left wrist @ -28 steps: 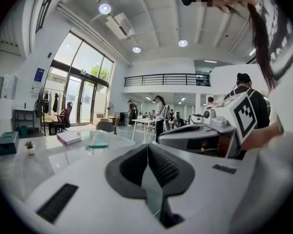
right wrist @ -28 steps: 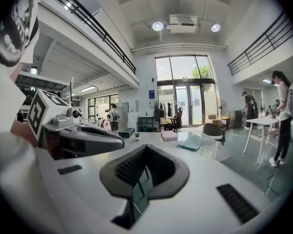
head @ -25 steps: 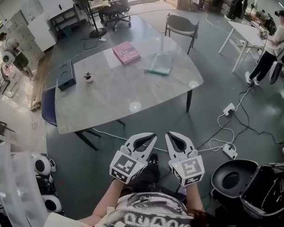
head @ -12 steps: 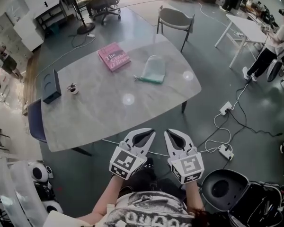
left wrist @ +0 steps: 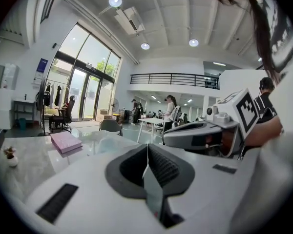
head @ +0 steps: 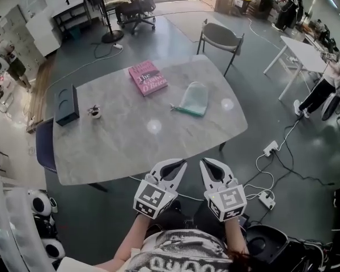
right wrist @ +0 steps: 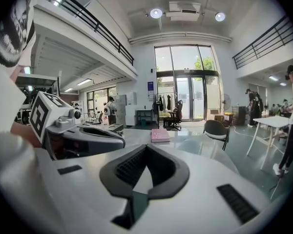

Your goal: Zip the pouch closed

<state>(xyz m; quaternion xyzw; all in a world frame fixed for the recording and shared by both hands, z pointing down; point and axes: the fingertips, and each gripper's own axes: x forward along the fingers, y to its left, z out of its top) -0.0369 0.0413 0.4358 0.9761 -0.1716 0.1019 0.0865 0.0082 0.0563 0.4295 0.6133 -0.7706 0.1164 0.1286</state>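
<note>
Upper left of the head view: a dark box (head: pixel 66 103) and a small potted plant (head: pixel 94 112) stand on the surface (head: pixel 130 149). A pink book (head: pixel 148 78) lies at upper centre. The pouch (head: pixel 194 98) lies flat just right of the book, well apart from both grippers. Its slider is too small to make out.

At lower centre, the left gripper (head: pixel 183 162) and, beside it, the right gripper (head: pixel 204 161) hang short of the surface's near edge. Each has its fingers pressed together on nothing.

Step in hand, as judged: the approach. Done well, both sets of fingers part before arrival; one pins the pouch's end, the other takes the slider.

Against the earlier frames, the pouch sits lower in frame, nearer the grippers. The fingers are unchanged.
</note>
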